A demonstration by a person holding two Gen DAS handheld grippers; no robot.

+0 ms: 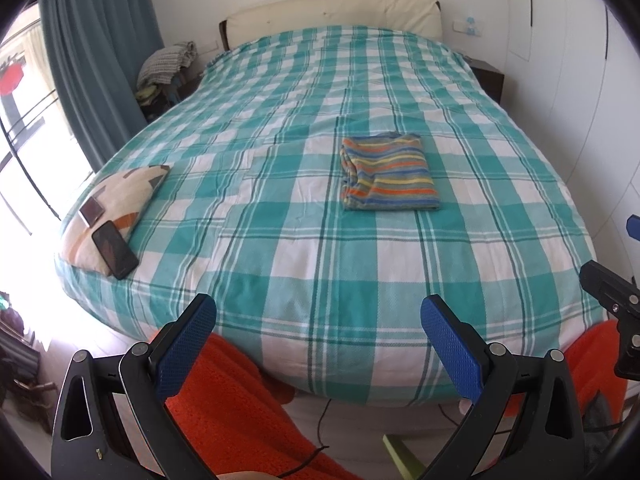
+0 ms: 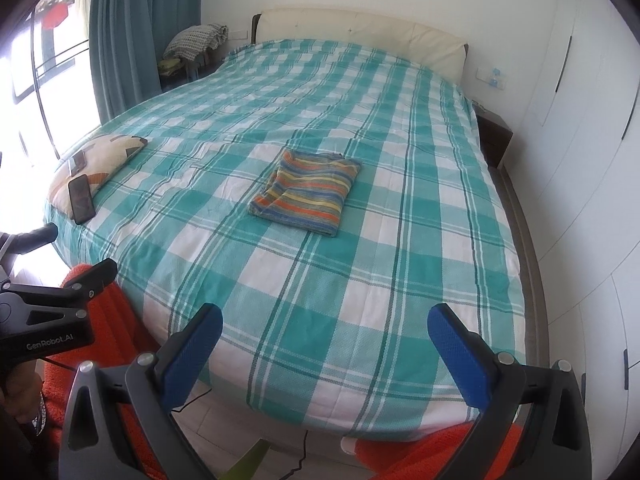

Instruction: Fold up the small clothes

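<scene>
A small striped garment in orange, blue, yellow and grey lies folded into a flat rectangle in the middle of the bed; it also shows in the right wrist view. My left gripper is open and empty, held off the foot of the bed, far from the garment. My right gripper is open and empty, also back at the foot edge. The left gripper's body shows at the left of the right wrist view.
A patterned cushion at the bed's left edge carries a dark phone and a small card. Orange fabric lies below the grippers. White wardrobe doors stand on the right; a teal curtain and window on the left.
</scene>
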